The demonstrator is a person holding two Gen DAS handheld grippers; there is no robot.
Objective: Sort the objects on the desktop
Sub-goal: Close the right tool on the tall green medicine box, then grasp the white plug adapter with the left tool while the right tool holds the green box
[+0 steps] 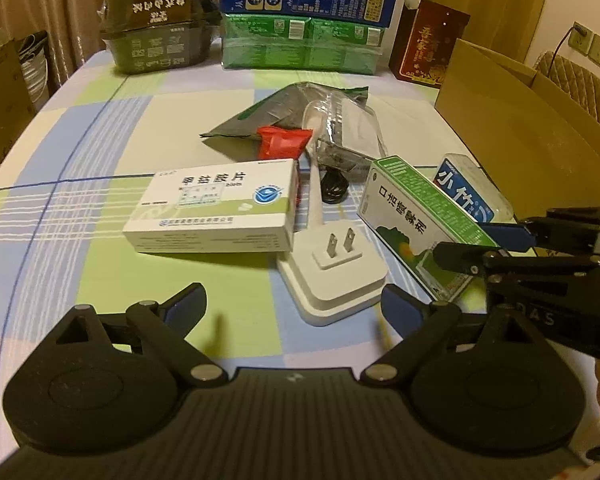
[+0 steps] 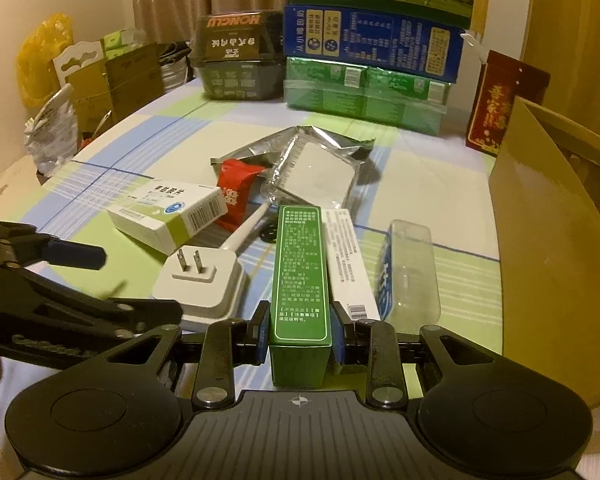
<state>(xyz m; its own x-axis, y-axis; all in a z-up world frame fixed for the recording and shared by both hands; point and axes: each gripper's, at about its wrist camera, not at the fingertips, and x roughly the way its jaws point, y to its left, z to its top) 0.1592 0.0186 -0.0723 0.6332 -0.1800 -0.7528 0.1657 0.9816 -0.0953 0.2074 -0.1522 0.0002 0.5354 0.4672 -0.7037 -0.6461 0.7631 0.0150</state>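
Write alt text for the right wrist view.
The right claw is shut on the near end of a green box lying on a checked tablecloth. Left of it sit a white plug and a white pill box, with the open left claw nearby; a cardboard box stands at right.

Both the left gripper (image 1: pixel 292 304) and the right gripper (image 2: pixel 300 336) are matte black, with ribbed centre housings, two round side discs, silver pivot screws, triangular cut-outs in the linkage arms, and blue-padded fingertips (image 1: pixel 188 300).
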